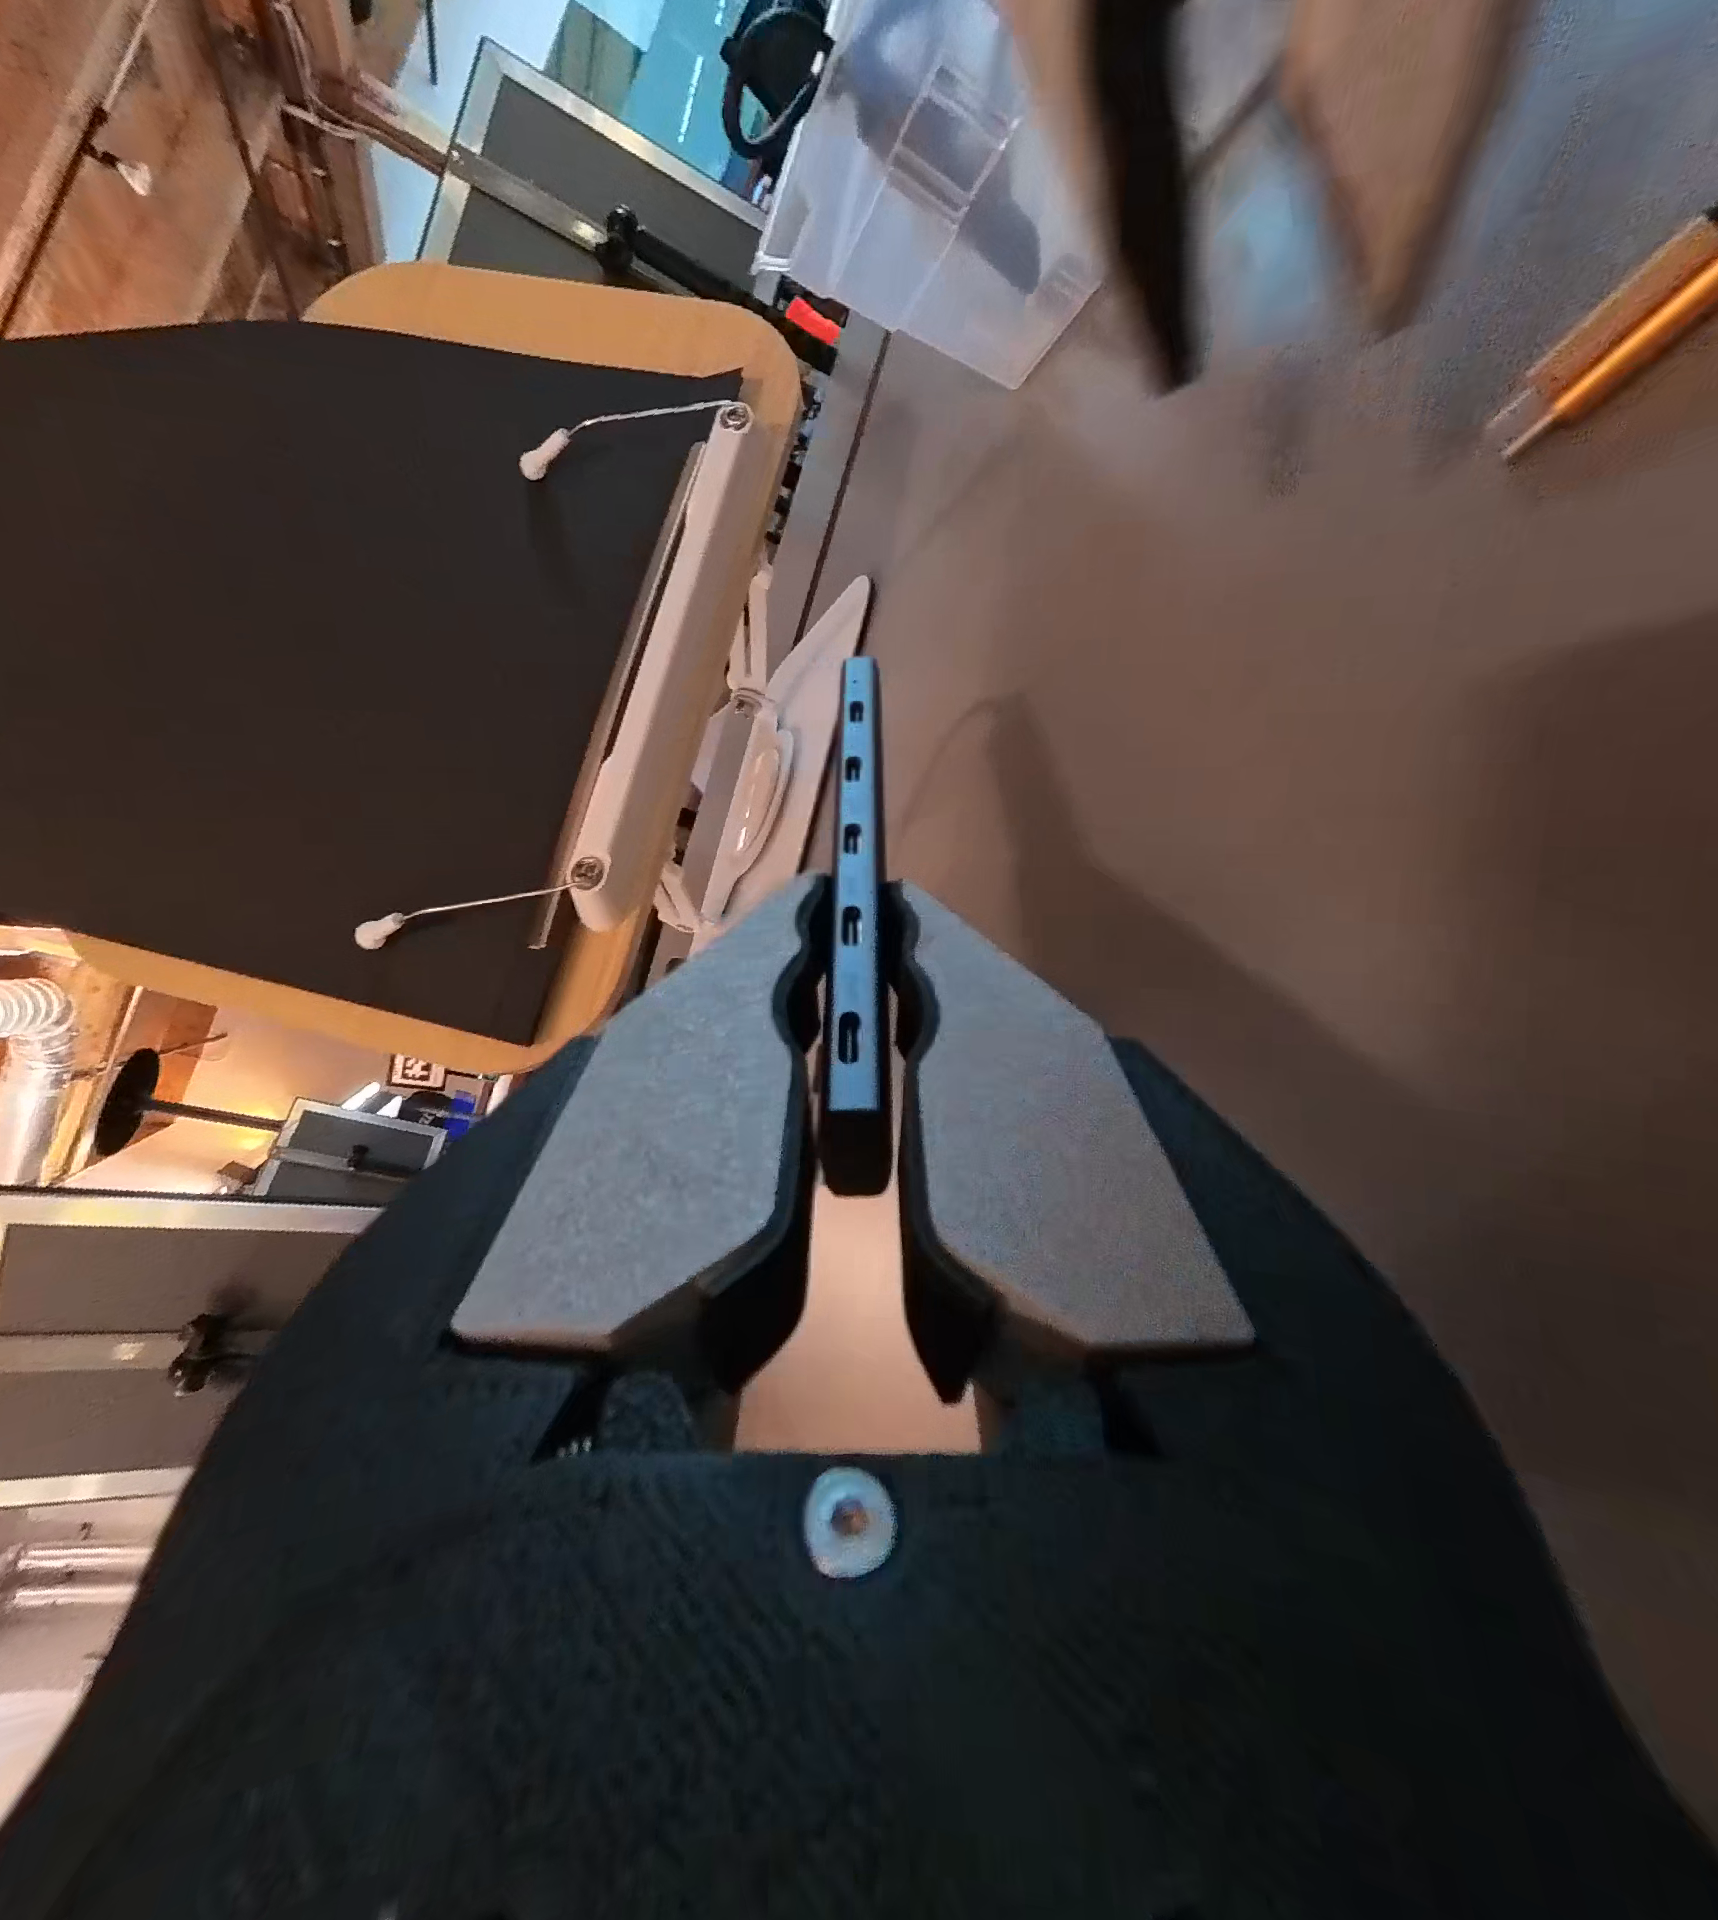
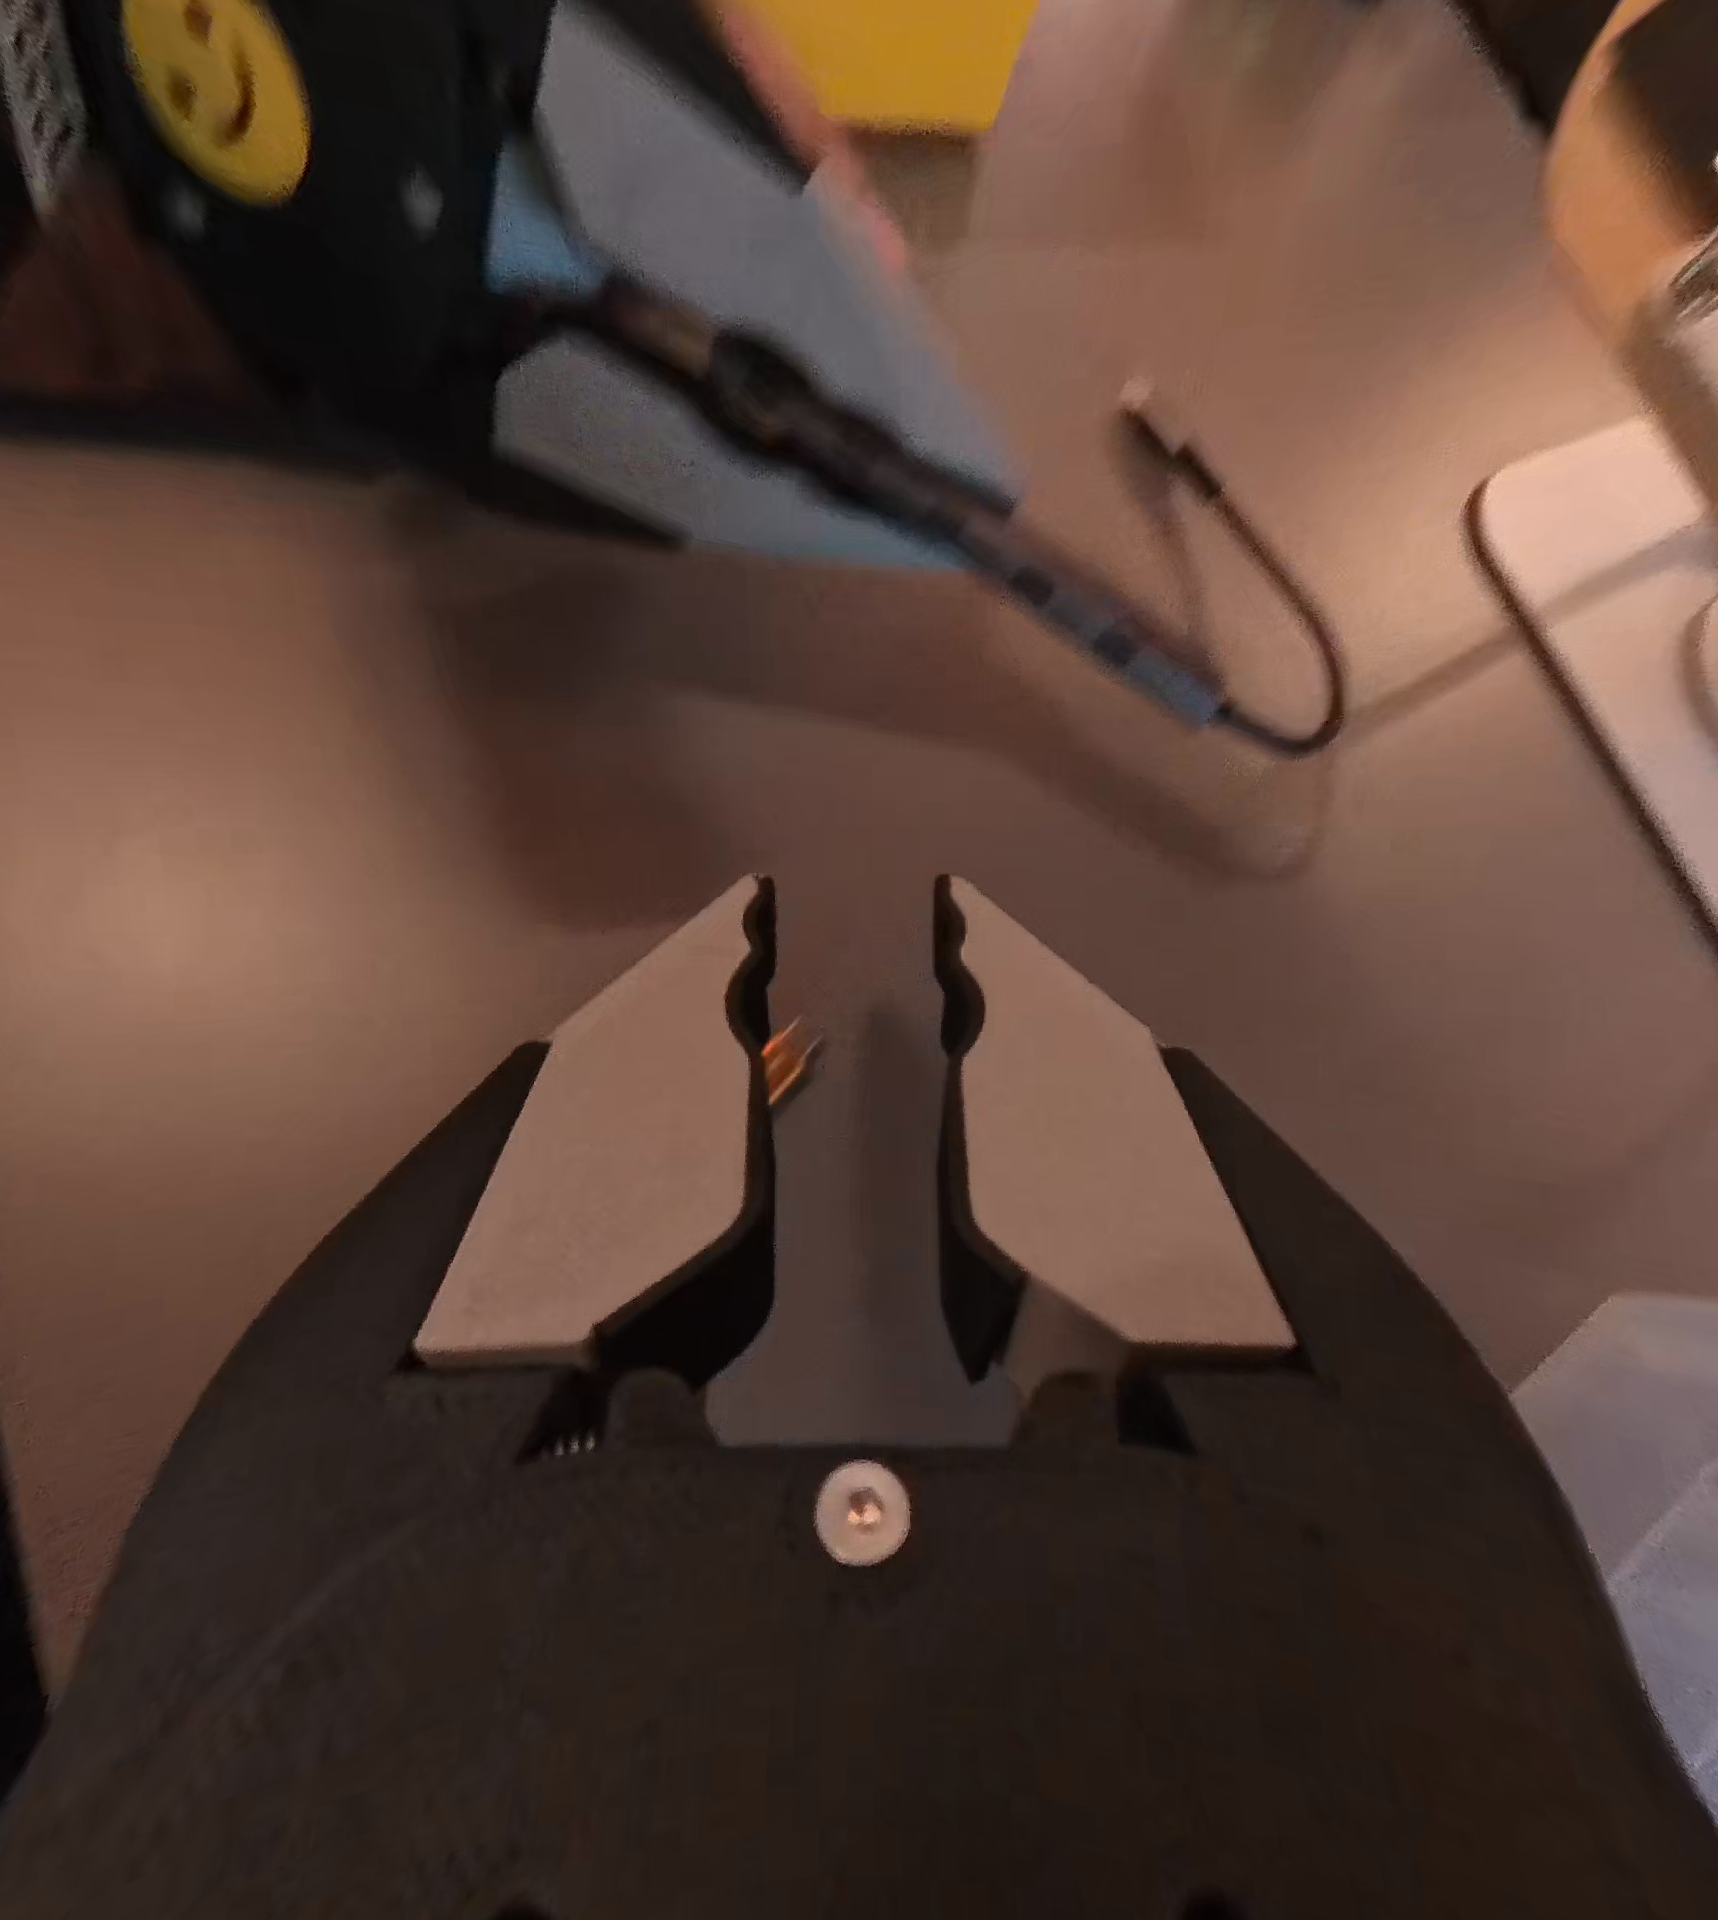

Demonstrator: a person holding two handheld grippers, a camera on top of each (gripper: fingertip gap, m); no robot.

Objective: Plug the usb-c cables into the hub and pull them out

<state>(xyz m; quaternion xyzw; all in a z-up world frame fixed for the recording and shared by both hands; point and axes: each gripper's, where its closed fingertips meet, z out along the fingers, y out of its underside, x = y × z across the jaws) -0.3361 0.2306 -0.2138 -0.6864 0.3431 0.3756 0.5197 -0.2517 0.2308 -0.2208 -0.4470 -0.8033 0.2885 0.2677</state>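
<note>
— Right, what have I got in the left claw (image 1: 857, 935)?

— I see its jaws closed tight on the USB-C hub (image 1: 857, 904), a slim dark bar held on edge, pointing away from my camera. A row of small slot ports runs along the edge facing me. Its near end sits between the grey pads (image 1: 668, 1122); the far end sticks out past the tips over the grey-brown desk (image 1: 1354, 831).

— And the right claw (image 2: 855, 904)?

— Its jaws stand apart with a clear gap, and I see nothing gripped. Between the fingers, close against the left pad (image 2: 626, 1164), there is a small orange-and-metal bit (image 2: 793, 1060) on the desk; most of it is hidden behind the pad, so I can't say for certain what it is.

— Any cables?

— In the left view an orange-sleeved plug with a black cord (image 1: 1624, 332) lies on the desk at the upper right, badly smeared, its cord cut off by the frame edge. From the right wrist I see the left claw farther off holding the hub, with a short dark tail cable (image 2: 1291, 644) looping from the hub's far end to a loose plug (image 2: 1151, 410) lying on the desk. All of that is blurred.

— Anything else?

— A clear plastic box (image 1: 896, 208) at the top of the left view, and a white stand base (image 2: 1603, 665) partly cut off at the right edge.
</note>
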